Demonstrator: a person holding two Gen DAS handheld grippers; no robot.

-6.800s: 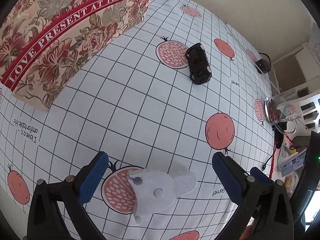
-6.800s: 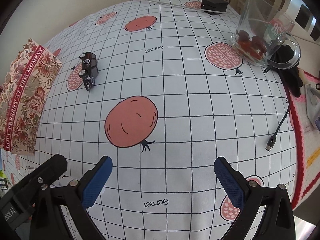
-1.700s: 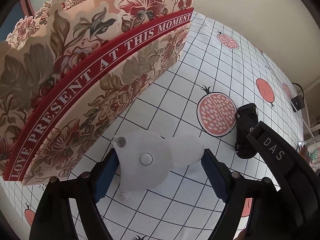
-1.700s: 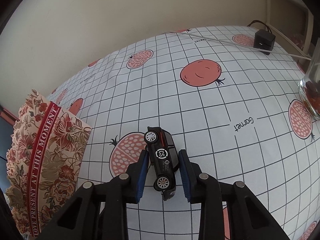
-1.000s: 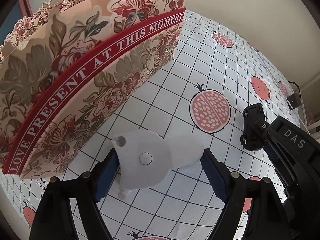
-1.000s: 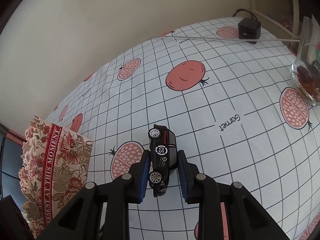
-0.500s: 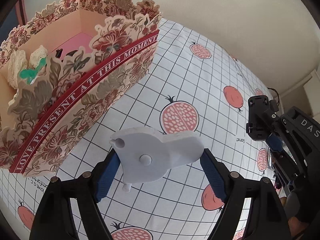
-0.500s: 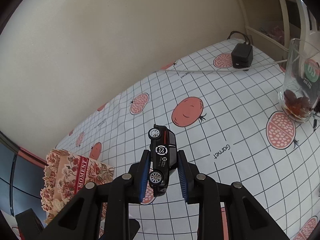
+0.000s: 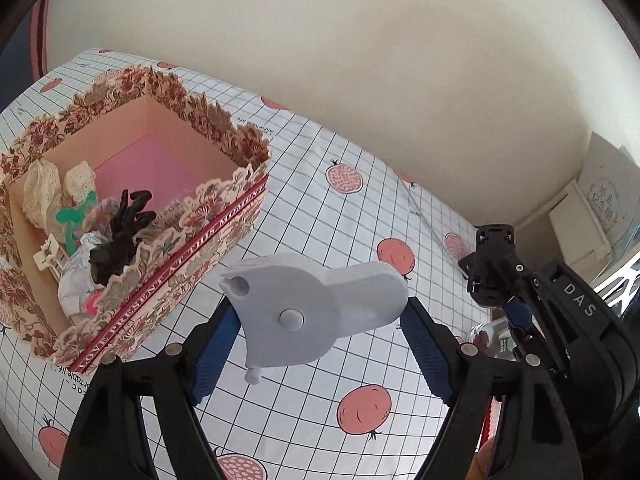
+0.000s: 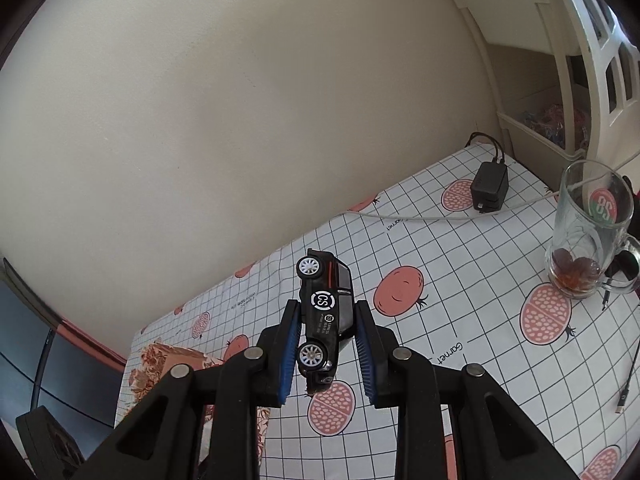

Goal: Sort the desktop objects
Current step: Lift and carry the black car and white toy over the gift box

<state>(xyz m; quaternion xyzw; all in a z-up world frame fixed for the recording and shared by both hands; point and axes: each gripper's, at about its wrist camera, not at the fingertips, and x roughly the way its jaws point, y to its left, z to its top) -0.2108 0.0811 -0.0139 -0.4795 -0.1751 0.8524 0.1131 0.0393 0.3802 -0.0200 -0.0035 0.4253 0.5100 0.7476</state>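
Observation:
My left gripper (image 9: 318,320) is shut on a flat pale grey plastic piece (image 9: 312,304) and holds it in the air, to the right of the open floral box (image 9: 168,280). Inside that box lie lace bits, a green shape, crumpled paper and a black figure (image 9: 120,236). My right gripper (image 10: 326,338) is shut on a black toy car (image 10: 326,316) turned on its side, lifted well above the table. In the left wrist view the right gripper (image 9: 496,280) with the car (image 9: 490,264) hangs at the right. A corner of the box (image 10: 160,364) shows low on the left in the right wrist view.
The table wears a white grid cloth (image 9: 360,216) with red fruit prints. A glass mug (image 10: 588,232) holding dark red pieces stands at the right, a black charger (image 10: 490,188) with its white cable behind it, and a loose cable end (image 10: 624,396) near the right edge. A wall runs behind.
Both grippers have risen from the table with their loads. The box's inside has come into the left wrist view. The car now hangs high over the cloth.

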